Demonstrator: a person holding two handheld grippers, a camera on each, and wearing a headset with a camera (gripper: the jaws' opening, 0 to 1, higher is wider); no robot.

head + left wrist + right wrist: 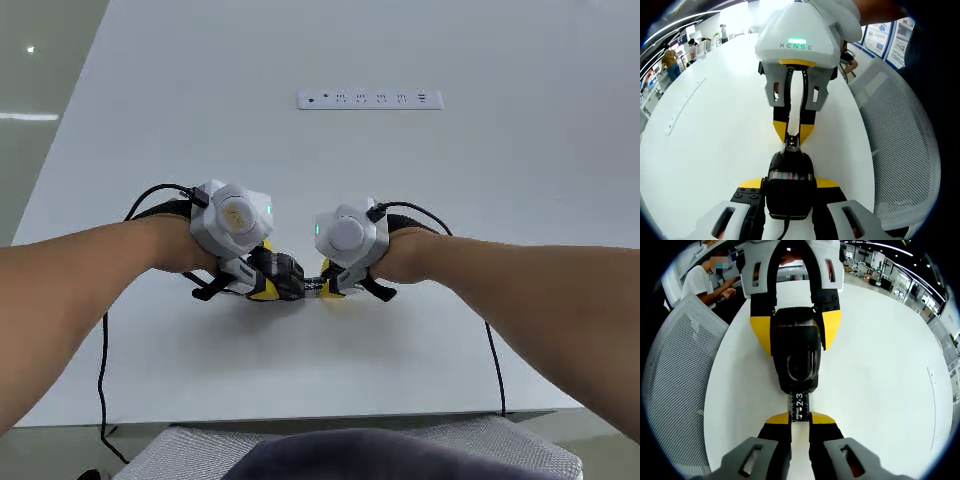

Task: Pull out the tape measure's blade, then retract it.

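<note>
A black tape measure (pixel 278 276) lies low over the white table (pixel 420 180), held between the two grippers. My left gripper (pixel 789 183) is shut on the tape measure's case (pixel 788 185). My right gripper (pixel 799 418) is shut on the blade's tip (pixel 799 407), where a short length with the numbers 2 and 3 shows. In the head view the left gripper (pixel 262 284) and the right gripper (pixel 332 283) face each other, a few centimetres apart. The right gripper (pixel 793 131) shows ahead in the left gripper view, and the left gripper (pixel 795 327) grips the case (pixel 797 357) in the right gripper view.
A white power strip (pixel 370 99) lies at the far middle of the table. Black cables (pixel 101 370) hang from both grippers over the near edge. A mesh chair (pixel 900 145) stands at the table's near side. A person (pixel 705 277) sits beyond the table.
</note>
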